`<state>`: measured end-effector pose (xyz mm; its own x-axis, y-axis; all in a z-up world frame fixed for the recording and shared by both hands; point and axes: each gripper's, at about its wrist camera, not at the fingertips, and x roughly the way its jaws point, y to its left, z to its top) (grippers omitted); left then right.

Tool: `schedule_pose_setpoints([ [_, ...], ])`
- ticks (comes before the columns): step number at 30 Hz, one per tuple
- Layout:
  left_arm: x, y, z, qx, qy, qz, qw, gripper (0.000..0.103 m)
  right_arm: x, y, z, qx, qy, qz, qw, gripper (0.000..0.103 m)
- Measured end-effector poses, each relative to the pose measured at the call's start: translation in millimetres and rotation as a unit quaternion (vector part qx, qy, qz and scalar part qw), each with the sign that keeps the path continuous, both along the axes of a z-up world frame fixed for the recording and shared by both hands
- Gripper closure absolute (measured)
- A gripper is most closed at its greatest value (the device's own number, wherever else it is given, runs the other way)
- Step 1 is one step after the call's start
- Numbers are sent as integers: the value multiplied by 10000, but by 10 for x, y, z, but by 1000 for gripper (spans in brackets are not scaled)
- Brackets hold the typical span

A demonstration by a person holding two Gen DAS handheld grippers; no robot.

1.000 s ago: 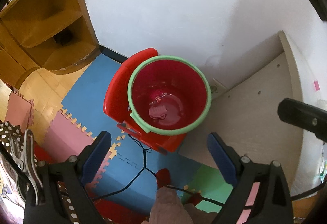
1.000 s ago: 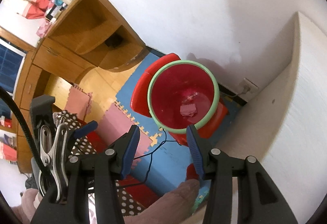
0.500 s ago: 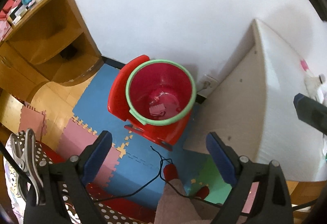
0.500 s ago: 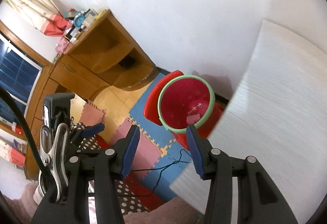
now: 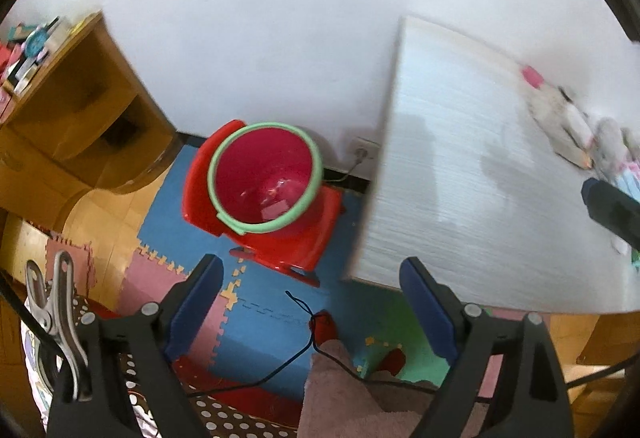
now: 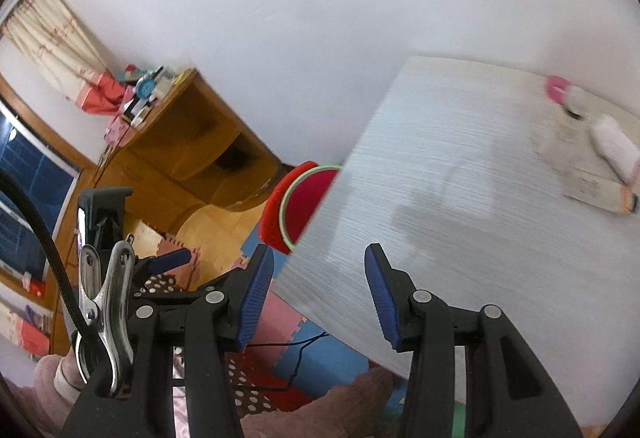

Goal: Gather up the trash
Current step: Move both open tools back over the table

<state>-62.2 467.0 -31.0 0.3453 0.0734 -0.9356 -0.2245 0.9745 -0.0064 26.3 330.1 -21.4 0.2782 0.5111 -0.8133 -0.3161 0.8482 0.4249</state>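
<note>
A red bucket [image 5: 256,166] with a green rim stands on a red stool [image 5: 308,250] on the floor, with a pink scrap [image 5: 276,209] lying inside it. The white table's edge hides half of the bucket [image 6: 306,200] in the right wrist view. Blurred trash [image 5: 560,118], a pink piece, paper and tissue, lies at the far right of the white table [image 5: 460,178]. My left gripper [image 5: 310,266] hangs high over the floor beside the table corner, its jaws closing slightly with nothing between them. My right gripper [image 6: 319,252] is open and empty over the table [image 6: 460,206] edge, short of the trash [image 6: 592,158].
A wooden corner shelf [image 5: 80,118] stands at the left wall. Coloured foam mats [image 5: 260,318] cover the floor, crossed by a black cable [image 5: 308,338]. A wall socket [image 5: 362,150] sits behind the bucket. A person's pink-clad leg [image 5: 336,390] is below the grippers.
Both grippers have risen and swung right, away from the bucket. The bucket has shrunk and slid left, and the tabletop with its trash has come into view.
</note>
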Motion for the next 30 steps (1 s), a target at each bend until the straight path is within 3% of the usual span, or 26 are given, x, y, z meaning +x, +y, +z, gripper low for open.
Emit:
schedule_pose_setpoints([
  [12, 103, -1056, 186, 243, -311, -805, 9960, 10, -332, -1186, 201, -112, -176, -759, 9969, 54],
  [18, 238, -1492, 317, 37, -543, -1029, 9932, 12, -463, -1667, 232, -204, -176, -1042, 9942, 54],
  [22, 392, -1758, 430, -96, -617, -1258, 9901, 12, -525, -1915, 215, -160, -114, -1250, 9920, 54],
  [27, 650, -2019, 555, 146, -577, -1595, 9854, 12, -504, -2092, 238, -155, -152, -1514, 9882, 54],
  [30, 796, -2112, 560, 99, -730, -1735, 9821, 12, -462, -2204, 268, -202, -187, -1680, 9854, 54],
])
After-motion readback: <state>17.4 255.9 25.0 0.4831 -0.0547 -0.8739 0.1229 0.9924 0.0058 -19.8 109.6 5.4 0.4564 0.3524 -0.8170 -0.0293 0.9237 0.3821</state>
